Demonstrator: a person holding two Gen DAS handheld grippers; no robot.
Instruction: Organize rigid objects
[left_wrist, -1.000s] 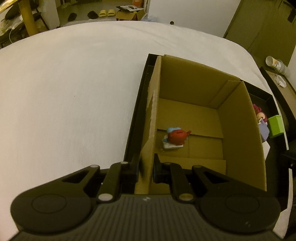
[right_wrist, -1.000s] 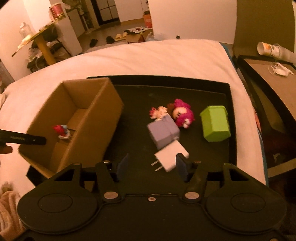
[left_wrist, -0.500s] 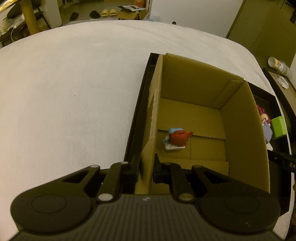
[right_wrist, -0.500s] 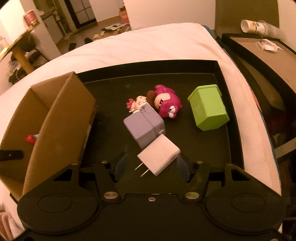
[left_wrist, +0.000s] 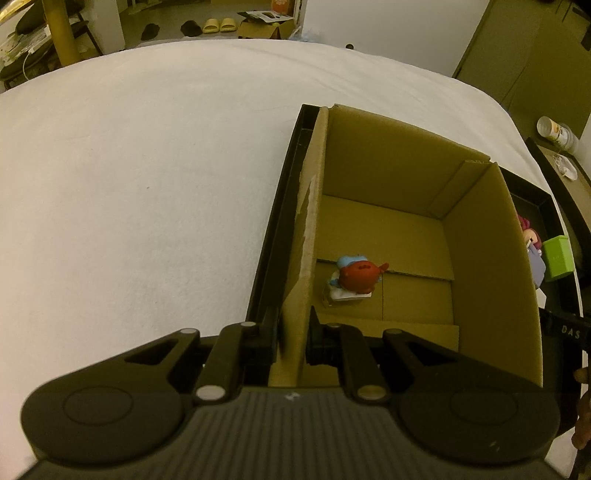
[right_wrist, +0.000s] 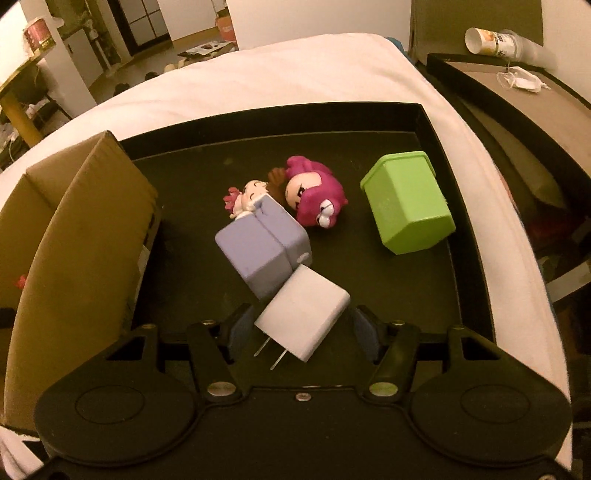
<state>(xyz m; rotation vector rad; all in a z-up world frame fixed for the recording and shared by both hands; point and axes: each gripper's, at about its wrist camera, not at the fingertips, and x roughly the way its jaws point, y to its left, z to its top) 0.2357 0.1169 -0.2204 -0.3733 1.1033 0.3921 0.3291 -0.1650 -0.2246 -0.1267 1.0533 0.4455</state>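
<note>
Behind box wall (left_wrist: 491, 280), pink doll (left_wrist: 529, 233) partly hidden; lilac block (left_wrist: 536, 264) cut off.

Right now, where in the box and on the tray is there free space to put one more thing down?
In the box, the floor is bare beyond and right of the red toy. On the tray, the far strip behind the figures and green bin is bare. The middle is crowded: purple block and white charger touch.

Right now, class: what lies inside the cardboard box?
Inside the cardboard box lies one red toy figure on a pale base. The near wall hides the floor strip beneath it.
</note>
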